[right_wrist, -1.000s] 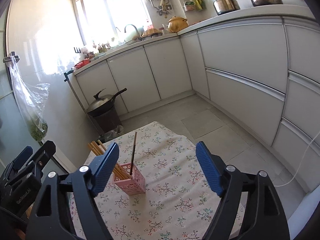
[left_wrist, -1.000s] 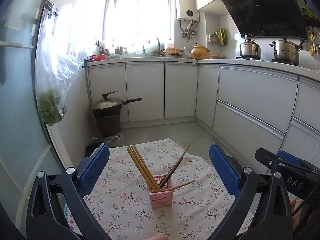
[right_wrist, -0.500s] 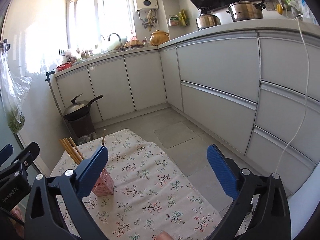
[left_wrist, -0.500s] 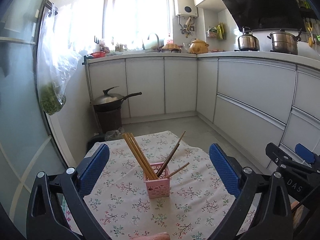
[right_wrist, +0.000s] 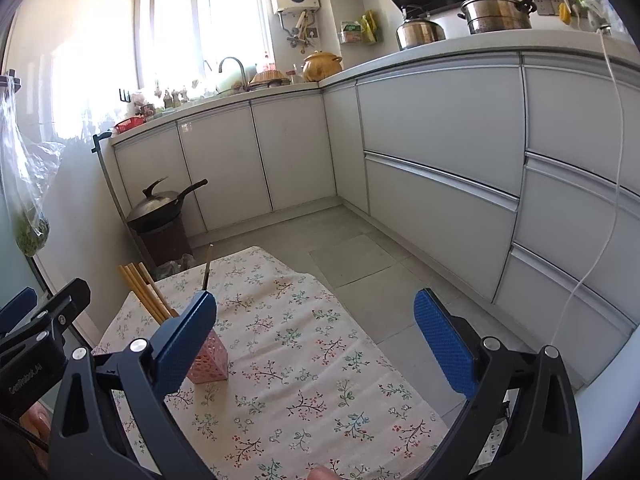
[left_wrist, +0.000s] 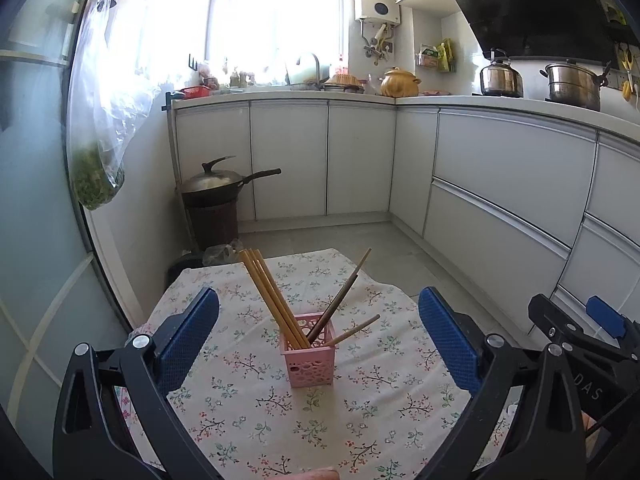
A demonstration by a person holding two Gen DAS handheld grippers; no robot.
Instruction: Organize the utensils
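A pink perforated holder [left_wrist: 308, 354] stands on the floral tablecloth [left_wrist: 248, 404], with several light wooden chopsticks [left_wrist: 268, 292] leaning left and two darker ones [left_wrist: 340, 300] leaning right in it. My left gripper [left_wrist: 318, 336] is open, its blue pads wide apart on either side of the holder and nearer the camera. In the right wrist view my right gripper [right_wrist: 316, 332] is open and empty, with the holder [right_wrist: 210, 362] partly hidden behind its left pad. The chopsticks [right_wrist: 144, 292] stick up past that pad.
White kitchen cabinets [left_wrist: 500, 184] run along the back and right. A black wok on a dark bin [left_wrist: 214, 200] stands beyond the table's far left corner. A plastic bag of greens [left_wrist: 96, 168] hangs at left. Bare tablecloth [right_wrist: 320, 384] lies right of the holder.
Both views have tilted upward, so the holder sits farther from the cameras. The right view swung right, putting the holder behind its left pad. The right jaws widened slightly.
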